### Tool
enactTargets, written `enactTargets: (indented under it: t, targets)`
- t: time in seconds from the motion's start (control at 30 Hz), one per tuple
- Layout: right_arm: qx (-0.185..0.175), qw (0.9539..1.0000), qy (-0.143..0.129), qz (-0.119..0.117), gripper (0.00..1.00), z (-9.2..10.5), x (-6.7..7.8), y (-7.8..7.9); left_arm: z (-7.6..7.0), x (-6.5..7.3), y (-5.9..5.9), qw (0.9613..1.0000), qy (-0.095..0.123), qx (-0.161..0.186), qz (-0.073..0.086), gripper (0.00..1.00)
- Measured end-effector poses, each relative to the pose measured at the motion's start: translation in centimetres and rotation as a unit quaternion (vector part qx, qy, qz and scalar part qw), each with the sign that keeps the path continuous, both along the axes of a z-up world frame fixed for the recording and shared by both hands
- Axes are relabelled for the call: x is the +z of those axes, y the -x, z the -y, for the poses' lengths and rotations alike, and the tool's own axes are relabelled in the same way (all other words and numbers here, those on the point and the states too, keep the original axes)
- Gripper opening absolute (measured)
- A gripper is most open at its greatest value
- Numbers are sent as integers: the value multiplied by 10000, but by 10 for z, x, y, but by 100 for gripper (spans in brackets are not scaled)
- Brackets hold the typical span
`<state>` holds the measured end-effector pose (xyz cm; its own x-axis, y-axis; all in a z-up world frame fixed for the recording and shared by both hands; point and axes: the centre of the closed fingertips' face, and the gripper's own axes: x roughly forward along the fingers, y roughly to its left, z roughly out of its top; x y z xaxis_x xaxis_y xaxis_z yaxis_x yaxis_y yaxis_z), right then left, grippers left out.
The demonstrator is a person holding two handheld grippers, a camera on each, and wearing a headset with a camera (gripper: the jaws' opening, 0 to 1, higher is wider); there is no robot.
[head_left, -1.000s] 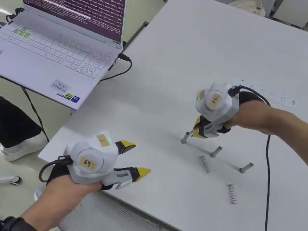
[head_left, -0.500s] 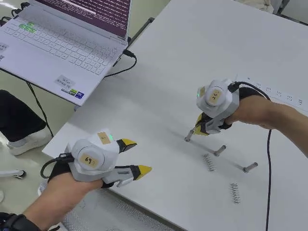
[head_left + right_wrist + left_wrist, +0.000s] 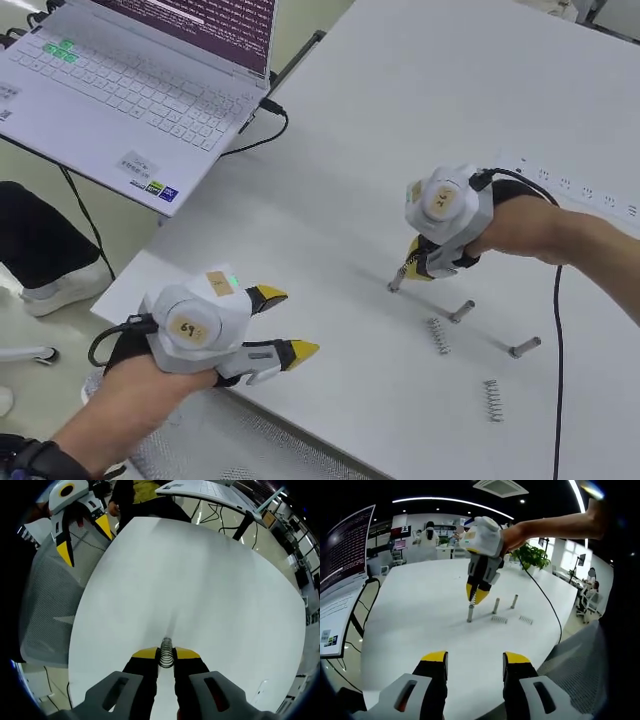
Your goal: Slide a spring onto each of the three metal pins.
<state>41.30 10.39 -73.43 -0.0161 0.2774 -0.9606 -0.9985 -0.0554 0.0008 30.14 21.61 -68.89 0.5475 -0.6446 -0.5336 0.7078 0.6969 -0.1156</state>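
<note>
Three short metal pins stand on the white table: the near-left pin [image 3: 397, 279], the middle pin [image 3: 461, 311] and the right pin [image 3: 524, 347]. My right gripper [image 3: 412, 268] is shut on a spring [image 3: 166, 657] and holds it over the top of the left pin [image 3: 470, 613]. The same spring [image 3: 473, 599] hangs between the yellow fingertips in the left gripper view. Two more springs lie flat on the table, one [image 3: 436, 335] by the middle pin and one [image 3: 492, 400] nearer the edge. At the table's near edge my left gripper [image 3: 283, 323] hovers open, with nothing between its fingers.
An open laptop [image 3: 130, 90] sits at the far left with a black cable [image 3: 255, 140] running to it. A white power strip [image 3: 580, 190] lies behind the right hand. A grey mesh chair [image 3: 50, 600] stands below the table's near edge.
The head view has shifted a little. My right gripper keeps the spring over the left pin, slightly lower. The left gripper stays where it was.
</note>
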Motion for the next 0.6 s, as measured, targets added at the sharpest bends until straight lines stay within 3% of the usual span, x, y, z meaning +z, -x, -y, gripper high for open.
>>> enactTargets:
  t: [0.6]
  targets:
    - [215,9994,252,-80,9,-3,-17,1,-1,1,-3,10000,36,45,12,39]
